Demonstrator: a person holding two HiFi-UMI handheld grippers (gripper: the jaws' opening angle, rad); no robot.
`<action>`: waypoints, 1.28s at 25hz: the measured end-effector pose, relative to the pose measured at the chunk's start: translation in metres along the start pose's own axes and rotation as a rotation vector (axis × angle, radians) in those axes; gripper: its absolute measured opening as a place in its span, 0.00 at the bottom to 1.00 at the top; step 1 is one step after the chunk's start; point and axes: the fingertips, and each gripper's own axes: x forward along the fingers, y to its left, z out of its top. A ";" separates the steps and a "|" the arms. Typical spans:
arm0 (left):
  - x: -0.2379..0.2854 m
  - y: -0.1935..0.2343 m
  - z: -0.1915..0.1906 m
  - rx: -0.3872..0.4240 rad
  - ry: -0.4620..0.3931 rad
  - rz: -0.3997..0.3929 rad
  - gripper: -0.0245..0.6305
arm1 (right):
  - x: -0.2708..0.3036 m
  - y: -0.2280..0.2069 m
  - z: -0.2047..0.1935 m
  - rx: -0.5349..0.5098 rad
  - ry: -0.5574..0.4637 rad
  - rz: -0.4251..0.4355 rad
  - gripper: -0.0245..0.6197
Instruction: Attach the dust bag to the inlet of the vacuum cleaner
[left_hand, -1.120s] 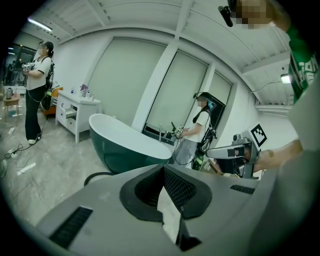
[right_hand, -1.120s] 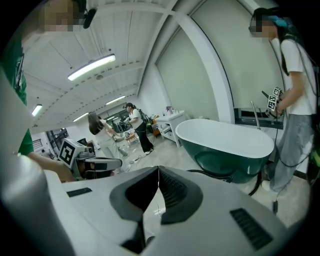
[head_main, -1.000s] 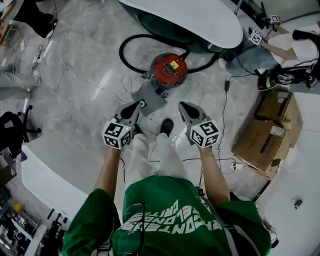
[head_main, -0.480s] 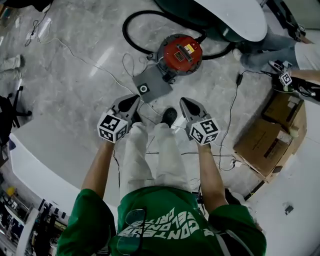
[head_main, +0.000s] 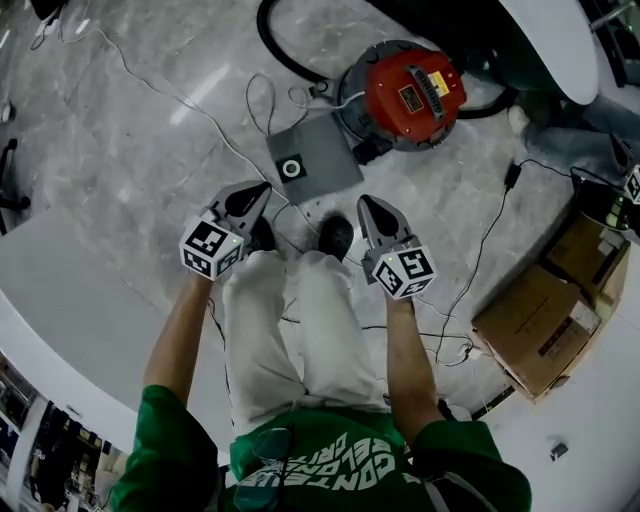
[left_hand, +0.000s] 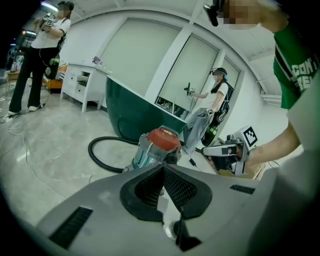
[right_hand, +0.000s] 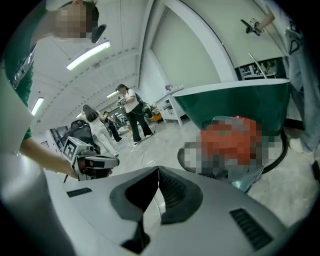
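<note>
The vacuum cleaner (head_main: 412, 92), with a red lid and a black hose (head_main: 285, 55), stands on the marble floor ahead of me. A flat grey dust bag (head_main: 318, 152) with a round collar hole (head_main: 291, 167) lies on the floor against the vacuum's near side. My left gripper (head_main: 262, 189) hovers just short of the bag's near corner, shut and empty. My right gripper (head_main: 364, 206) hangs to the right of the bag, also shut on nothing. In the left gripper view the closed pads (left_hand: 163, 168) point at the vacuum (left_hand: 159, 144). The right gripper (right_hand: 159, 170) is aimed the same way.
A dark green counter with a white top (head_main: 560, 40) stands behind the vacuum. Cardboard boxes (head_main: 545, 305) lie at the right, and a white table (head_main: 60, 290) at the left. Thin cables (head_main: 210, 120) trail over the floor. Other people stand around the room.
Both grippers have dropped toward the floor, side by side, and stayed shut. The head view has sunk with them, so the vacuum and bag look larger and sit further up and right.
</note>
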 end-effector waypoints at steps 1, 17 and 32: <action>0.009 0.012 -0.020 -0.001 0.001 0.003 0.04 | 0.010 -0.010 -0.017 0.004 -0.003 0.003 0.05; 0.145 0.146 -0.261 0.048 -0.030 -0.036 0.04 | 0.202 -0.112 -0.249 -0.056 -0.008 0.137 0.05; 0.178 0.161 -0.343 0.056 0.000 -0.073 0.04 | 0.252 -0.072 -0.327 -0.226 0.081 0.238 0.05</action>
